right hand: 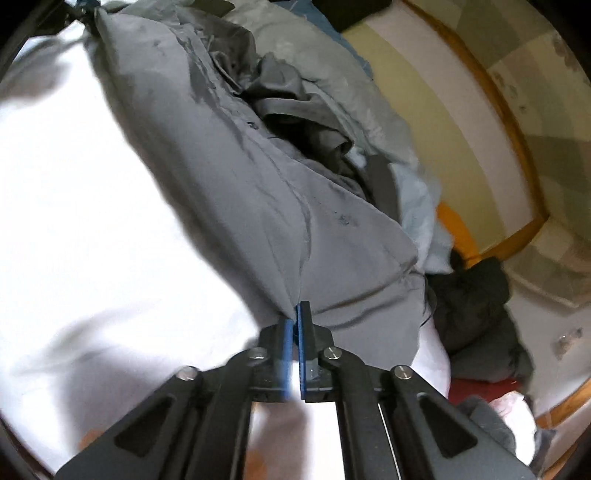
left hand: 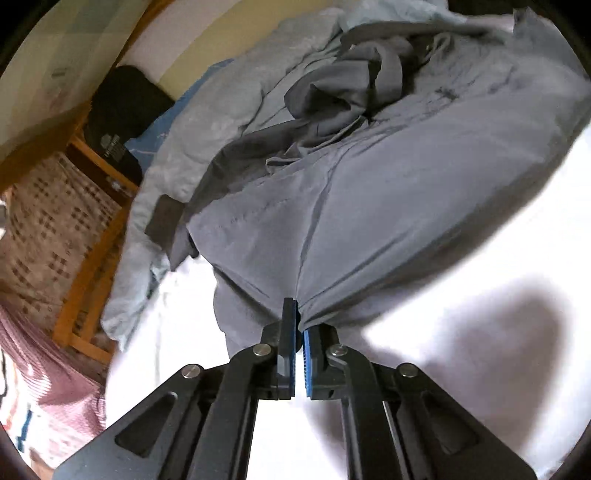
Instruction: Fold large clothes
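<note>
A large grey garment (left hand: 388, 206) lies spread over a white bed sheet (left hand: 443, 369), its far part bunched into dark folds (left hand: 343, 92). My left gripper (left hand: 299, 317) is shut on the garment's near edge, the cloth pinched between its blue pads. In the right wrist view the same grey garment (right hand: 229, 177) runs from the top left down to my right gripper (right hand: 297, 317), which is shut on another point of that edge. The left gripper shows as a dark shape at the far corner (right hand: 86, 7) of the cloth.
A pale blue quilt (left hand: 207, 125) is heaped behind the garment. A wooden bed frame (left hand: 92, 266) and a black bag (left hand: 122, 107) stand left. A dark jacket (right hand: 476, 306) lies at the right by a yellow and white wall (right hand: 424, 92).
</note>
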